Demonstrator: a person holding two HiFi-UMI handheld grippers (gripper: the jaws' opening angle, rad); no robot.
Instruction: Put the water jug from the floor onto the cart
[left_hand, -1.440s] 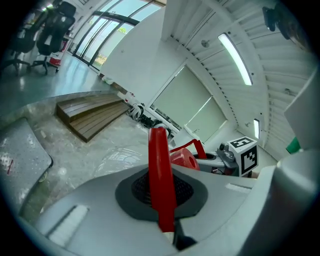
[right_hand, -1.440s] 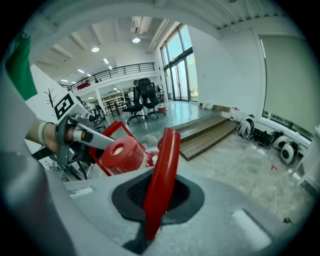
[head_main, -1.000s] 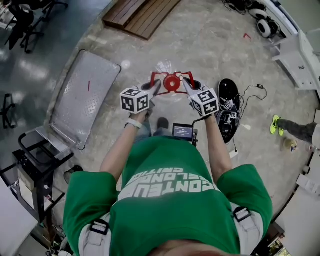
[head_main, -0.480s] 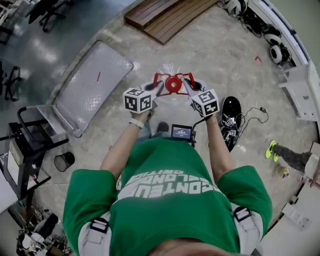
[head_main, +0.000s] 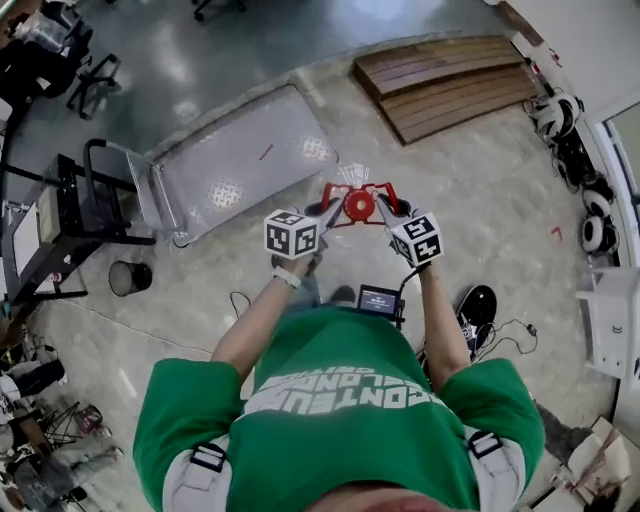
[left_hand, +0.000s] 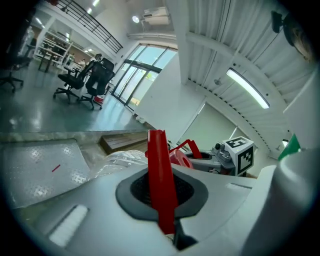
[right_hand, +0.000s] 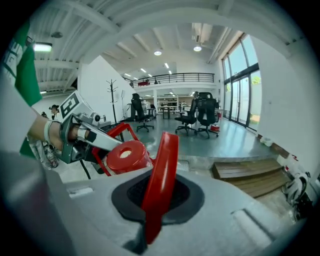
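Note:
The water jug hangs off the floor in front of me, its clear body (head_main: 354, 176) below a red cap (head_main: 359, 205) and red handle (head_main: 340, 189). My left gripper (head_main: 329, 208) is shut on the handle's left side and my right gripper (head_main: 385, 206) on its right side. In the left gripper view the red handle (left_hand: 161, 180) stands pinched in the left gripper (left_hand: 162, 196), with the cap (left_hand: 179, 159) beyond. In the right gripper view my right gripper (right_hand: 157, 194) clamps the handle (right_hand: 161, 172) beside the cap (right_hand: 125, 155). The cart (head_main: 240, 162), a flat metal platform with a black push handle (head_main: 95, 190), lies ahead left.
A wooden ramp (head_main: 450, 85) lies ahead right. A black rack (head_main: 48, 232) and a small bin (head_main: 130, 277) stand at the left behind the cart. Office chairs (head_main: 95, 75) are further off. A black case with cables (head_main: 478, 304) lies on the floor at my right.
The whole view has swung: the cart has come from the far left to just ahead left of the jug. Both grippers moved with the jug, still holding its handle.

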